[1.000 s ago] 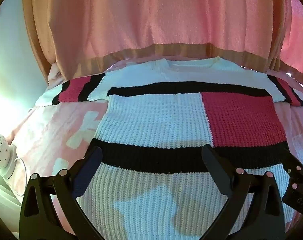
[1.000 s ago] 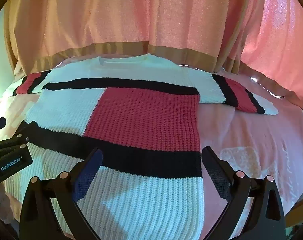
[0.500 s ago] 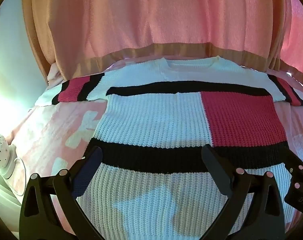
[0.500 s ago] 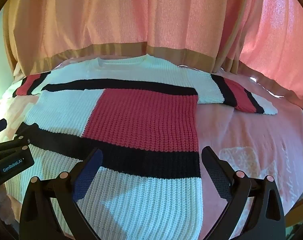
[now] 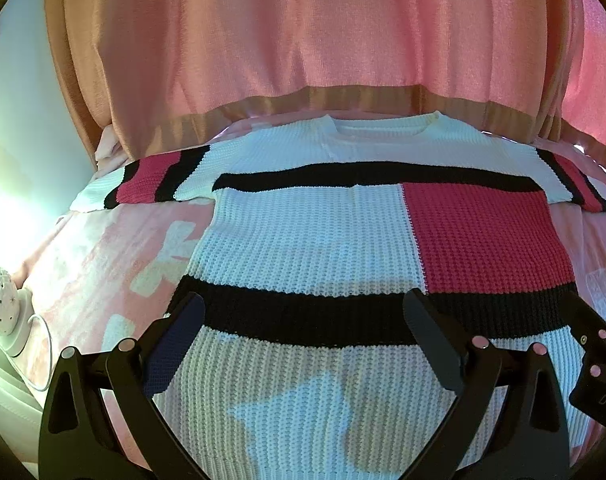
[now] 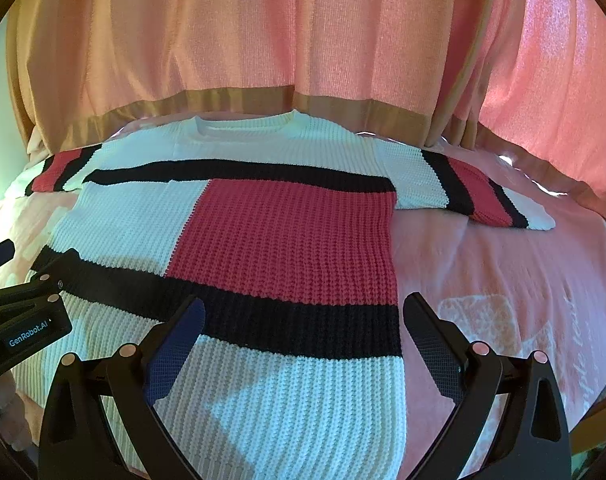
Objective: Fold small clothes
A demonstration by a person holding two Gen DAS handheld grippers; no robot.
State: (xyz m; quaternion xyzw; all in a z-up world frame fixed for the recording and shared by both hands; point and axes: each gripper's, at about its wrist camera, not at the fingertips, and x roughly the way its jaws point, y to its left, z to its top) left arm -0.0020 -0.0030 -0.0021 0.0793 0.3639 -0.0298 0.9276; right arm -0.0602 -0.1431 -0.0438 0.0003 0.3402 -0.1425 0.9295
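A knitted sweater (image 5: 311, 240) (image 6: 283, 236) in white, red and black blocks lies flat, front up, on a pink bed cover, sleeves spread to both sides. My left gripper (image 5: 303, 316) hovers open over its lower hem, left of middle, with nothing between the fingers. My right gripper (image 6: 303, 316) is open too, above the hem's right corner. The left sleeve (image 5: 151, 180) and the right sleeve (image 6: 475, 192) lie straight out. In the right wrist view the left gripper's body (image 6: 23, 320) shows at the left edge.
Pink and tan curtains (image 5: 303, 60) hang right behind the bed. A small white ornament with a cord (image 5: 3, 308) sits on a ledge at the bed's left. The pink bed cover (image 6: 503, 272) stretches out to the right of the sweater.
Both grippers have drifted slightly; the sweater looks a touch nearer in the right wrist view. Nothing was gripped or released.
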